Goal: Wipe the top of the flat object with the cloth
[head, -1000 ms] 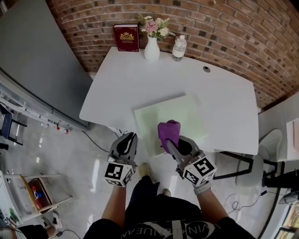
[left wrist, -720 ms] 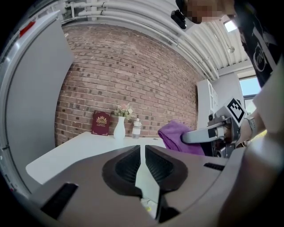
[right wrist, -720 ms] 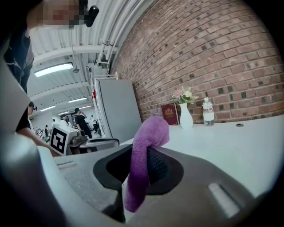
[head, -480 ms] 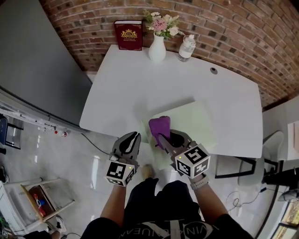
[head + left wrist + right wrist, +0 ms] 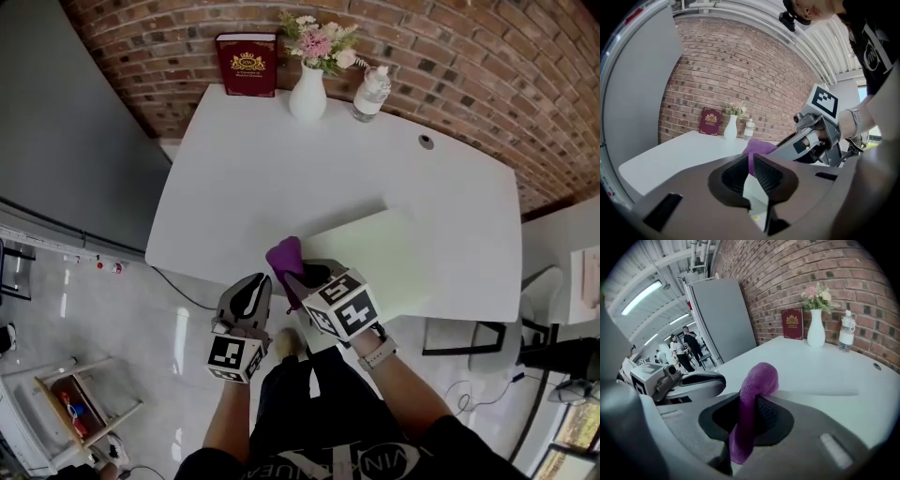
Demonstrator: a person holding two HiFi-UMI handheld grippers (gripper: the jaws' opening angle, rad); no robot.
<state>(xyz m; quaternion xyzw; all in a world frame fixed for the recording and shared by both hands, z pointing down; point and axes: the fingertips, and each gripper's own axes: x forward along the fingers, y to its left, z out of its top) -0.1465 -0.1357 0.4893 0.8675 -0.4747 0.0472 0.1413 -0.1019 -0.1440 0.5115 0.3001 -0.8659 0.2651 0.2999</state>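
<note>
A pale green flat mat point(image 5: 380, 251) lies on the white table point(image 5: 244, 187) near its front edge. My right gripper point(image 5: 292, 274) is shut on a purple cloth point(image 5: 285, 256), which hangs at the mat's near left corner. In the right gripper view the cloth point(image 5: 751, 416) is pinched between the jaws and bulges above them. My left gripper point(image 5: 262, 280) is shut with nothing in it, just off the table's front edge and left of the right one. The left gripper view shows the cloth point(image 5: 758, 146) and the right gripper point(image 5: 806, 140) just ahead.
At the table's far edge, against the brick wall, stand a red book point(image 5: 247, 64), a white vase of flowers point(image 5: 307, 92) and a water bottle point(image 5: 372, 94). A cable hole point(image 5: 427, 142) is at the back right. People point(image 5: 686, 348) stand far off.
My right gripper has carried the purple cloth left and nearer, from over the mat's front part to its near left corner. The left gripper has shifted a little and stays shut.
</note>
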